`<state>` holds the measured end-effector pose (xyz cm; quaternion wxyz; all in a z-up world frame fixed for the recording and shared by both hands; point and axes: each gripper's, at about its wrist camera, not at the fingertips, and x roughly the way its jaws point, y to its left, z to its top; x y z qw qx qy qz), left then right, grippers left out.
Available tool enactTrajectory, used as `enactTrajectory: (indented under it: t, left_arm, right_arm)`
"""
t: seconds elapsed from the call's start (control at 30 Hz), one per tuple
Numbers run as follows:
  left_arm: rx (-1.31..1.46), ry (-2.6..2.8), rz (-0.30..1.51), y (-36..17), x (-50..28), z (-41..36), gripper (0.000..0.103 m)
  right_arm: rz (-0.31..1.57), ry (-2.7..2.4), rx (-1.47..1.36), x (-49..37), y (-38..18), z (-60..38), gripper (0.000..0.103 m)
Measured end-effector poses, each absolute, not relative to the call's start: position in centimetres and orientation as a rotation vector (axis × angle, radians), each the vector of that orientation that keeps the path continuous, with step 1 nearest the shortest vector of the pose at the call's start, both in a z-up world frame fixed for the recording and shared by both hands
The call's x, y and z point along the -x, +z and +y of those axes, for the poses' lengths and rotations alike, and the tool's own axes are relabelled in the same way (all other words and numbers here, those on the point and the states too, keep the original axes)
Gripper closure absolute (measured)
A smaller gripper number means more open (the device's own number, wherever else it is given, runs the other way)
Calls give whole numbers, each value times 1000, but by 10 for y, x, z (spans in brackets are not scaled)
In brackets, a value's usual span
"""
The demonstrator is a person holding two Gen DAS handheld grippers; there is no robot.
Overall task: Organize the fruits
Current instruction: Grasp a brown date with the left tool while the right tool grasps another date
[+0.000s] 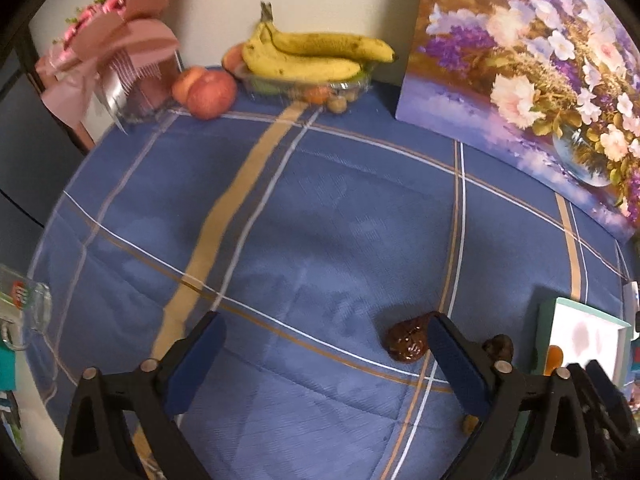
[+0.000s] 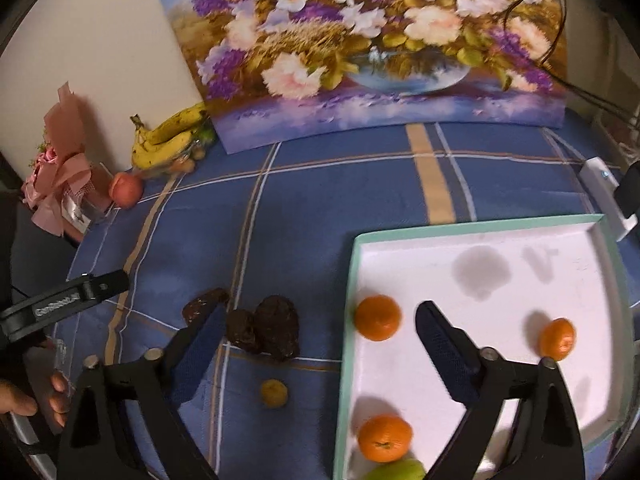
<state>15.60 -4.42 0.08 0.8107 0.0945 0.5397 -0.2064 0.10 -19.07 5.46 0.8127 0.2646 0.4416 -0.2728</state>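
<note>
My left gripper [image 1: 326, 338] is open and empty above the blue checked cloth [image 1: 320, 208]. A dark brown wrinkled fruit [image 1: 407, 343] lies just left of its right finger. At the far edge a clear bowl [image 1: 304, 86] holds bananas [image 1: 316, 54], with two peaches [image 1: 206, 92] beside it. My right gripper [image 2: 320, 320] is open and empty over the left rim of a white tray [image 2: 472, 280]. The tray holds three oranges [image 2: 377, 317] [image 2: 557, 339] [image 2: 385, 437] and a green fruit [image 2: 400, 472]. Three dark brown fruits [image 2: 276, 330] and a small yellow fruit [image 2: 273, 393] lie on the cloth beside the tray.
A flower painting [image 2: 360, 48] leans on the wall behind the table. A pink wrapped bouquet [image 1: 108, 52] stands at the far left corner. A white device [image 2: 608, 196] lies at the right edge. A glass mug [image 1: 28, 312] sits at the left edge.
</note>
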Motion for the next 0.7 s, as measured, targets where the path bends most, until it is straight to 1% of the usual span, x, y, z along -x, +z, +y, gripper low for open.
enactTrajectory:
  t: [0.03, 0.07, 0.13, 0.2, 0.27, 0.33, 0.4, 0.43, 0.57, 0.6, 0.67, 0.7]
  left_arm:
    - [-197, -449, 1163, -2, -157, -46, 8]
    - [-196, -456, 1176, -5, -157, -49, 10]
    - [-198, -469, 1197, -11, -156, -54, 11]
    - [-197, -486, 1222, -17, -155, -59, 14]
    - [-193, -497, 1240, -22, -153, -63, 14]
    - [-194, -508, 1251, -28, -152, -67, 15]
    - [-190, -524, 1268, -33, -151, -70, 19]
    - [-188, -527, 1275, -36, -150, -71, 20]
    - [-184, -532, 1311, -48, -150, -76, 26]
    - [-180, -535, 1319, -50, -150, -77, 31]
    - [-169, -545, 1333, -54, -150, -78, 36]
    - [-156, -557, 1341, -55, -149, -79, 41]
  right_arm:
    - [949, -575, -565, -4, 52, -190, 26]
    - [958, -573, -561, -7, 49, -188, 34]
    - [972, -562, -561, -12, 44, -186, 37]
    - [981, -537, -579, -16, 38, -185, 40]
    - [990, -520, -589, -21, 32, -183, 50]
    - [1005, -515, -593, -24, 26, -182, 50]
    - [1015, -511, -606, -26, 19, -182, 52]
    - [1019, -509, -617, -27, 16, -183, 53]
    - [1029, -498, -639, -28, 7, -183, 54]
    - [1030, -496, -640, -29, 5, -183, 54]
    - [1036, -490, -645, -30, 1, -182, 54]
    - [1038, -488, -647, -31, -1, -182, 54]
